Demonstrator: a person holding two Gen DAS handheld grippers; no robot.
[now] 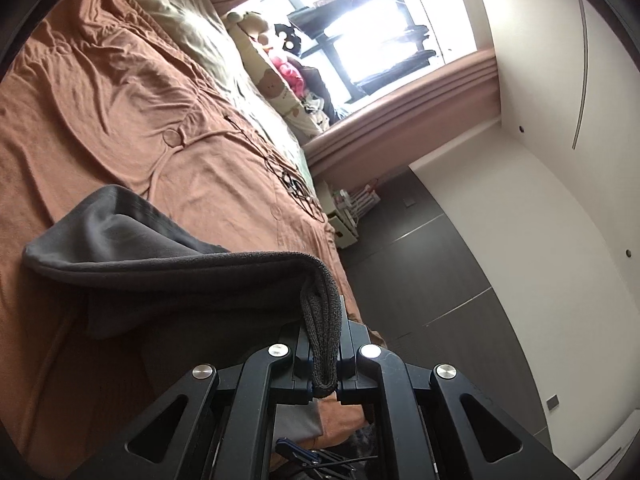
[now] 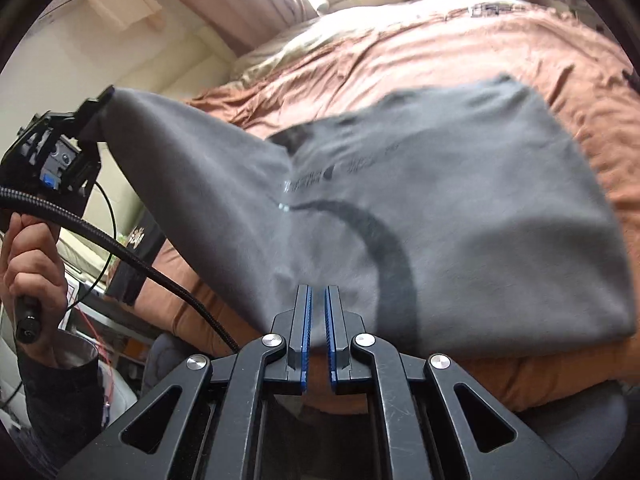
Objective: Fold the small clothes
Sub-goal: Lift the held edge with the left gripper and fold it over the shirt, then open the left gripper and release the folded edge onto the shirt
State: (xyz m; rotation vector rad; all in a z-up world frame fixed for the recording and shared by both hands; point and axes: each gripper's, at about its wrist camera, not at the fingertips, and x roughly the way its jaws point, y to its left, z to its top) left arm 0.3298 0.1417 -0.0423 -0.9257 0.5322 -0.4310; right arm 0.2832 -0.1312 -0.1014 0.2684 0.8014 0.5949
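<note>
A dark grey garment (image 2: 460,208) with a curved darker band and small print lies on the brown bed cover (image 2: 400,52). My left gripper (image 1: 324,312) is shut on a ribbed edge of the garment (image 1: 160,248), and that part hangs lifted off the bed. In the right wrist view the left gripper (image 2: 94,108) sits at the upper left and holds the raised corner, which pulls the cloth up in a slope. My right gripper (image 2: 318,292) hovers over the garment's near edge, its blue-padded jaws a narrow gap apart with nothing between them.
A person's hand (image 2: 32,256) holds the left gripper's handle, with a black braided cable (image 2: 132,256) trailing from it. Pillows and soft toys (image 1: 280,72) lie at the head of the bed below a bright window (image 1: 372,20). Dark wardrobe doors (image 1: 432,264) stand beside the bed.
</note>
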